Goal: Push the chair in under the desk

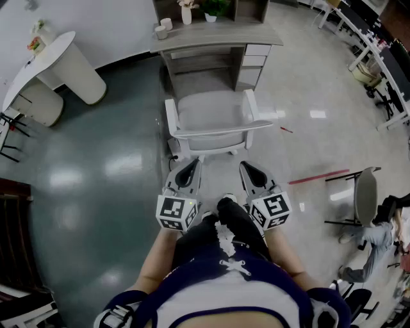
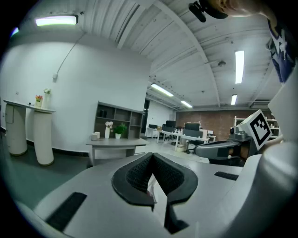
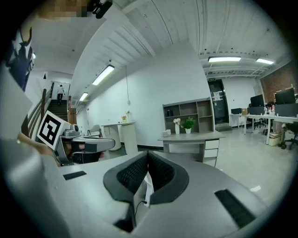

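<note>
Now, with your left gripper (image 1: 190, 168) and right gripper (image 1: 248, 170) jaws clenched empty, push the chair (image 1: 211, 116) just ahead evenly under the table (image 1: 214, 40).

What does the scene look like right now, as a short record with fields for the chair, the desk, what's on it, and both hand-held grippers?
chair: white, backrest toward the person, standing out in front of the desk, not yet pushed in
desk: grey, drawers at its right in the head view
on desk: vase with flowers, potted plant, white cups
left hand-held gripper: shut, empty, just behind the chair's backrest
right hand-held gripper: shut, empty, level with the left one
contact with chair: none clearly visible
</note>
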